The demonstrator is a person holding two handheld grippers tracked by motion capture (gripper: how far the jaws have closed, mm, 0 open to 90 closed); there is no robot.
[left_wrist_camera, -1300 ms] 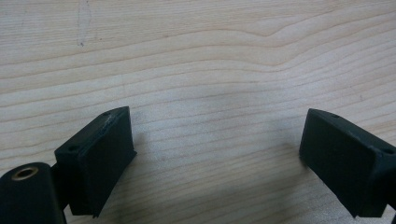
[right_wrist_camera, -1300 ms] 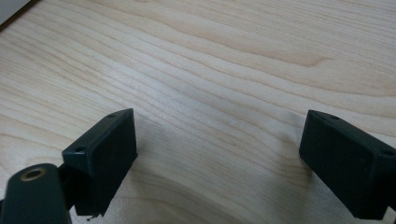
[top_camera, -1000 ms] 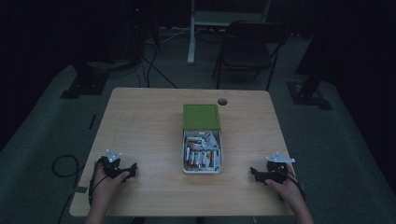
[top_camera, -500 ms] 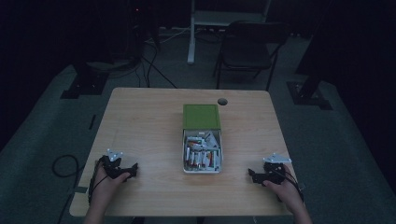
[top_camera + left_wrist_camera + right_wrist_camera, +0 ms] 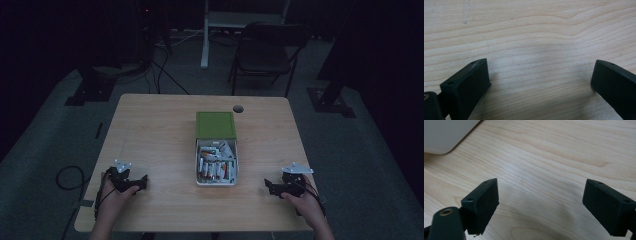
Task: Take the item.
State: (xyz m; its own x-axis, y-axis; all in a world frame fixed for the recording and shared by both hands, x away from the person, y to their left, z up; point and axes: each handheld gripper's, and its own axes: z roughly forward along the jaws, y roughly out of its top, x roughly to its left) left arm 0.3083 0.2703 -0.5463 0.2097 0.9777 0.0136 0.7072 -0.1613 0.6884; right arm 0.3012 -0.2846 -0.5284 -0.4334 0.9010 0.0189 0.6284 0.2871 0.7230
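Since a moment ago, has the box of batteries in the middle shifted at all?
No. The box of batteries sits in the same spot as before, just below the round hole in the table, with its green lid lying open toward that hole.

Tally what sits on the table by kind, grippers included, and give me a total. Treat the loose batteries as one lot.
Grippers: 2, the left gripper and the right gripper, both with jaws apart and nothing between them
Box with green lid: 1
Lot of batteries inside the box, too jumbled to count singly: 1
Total: 4
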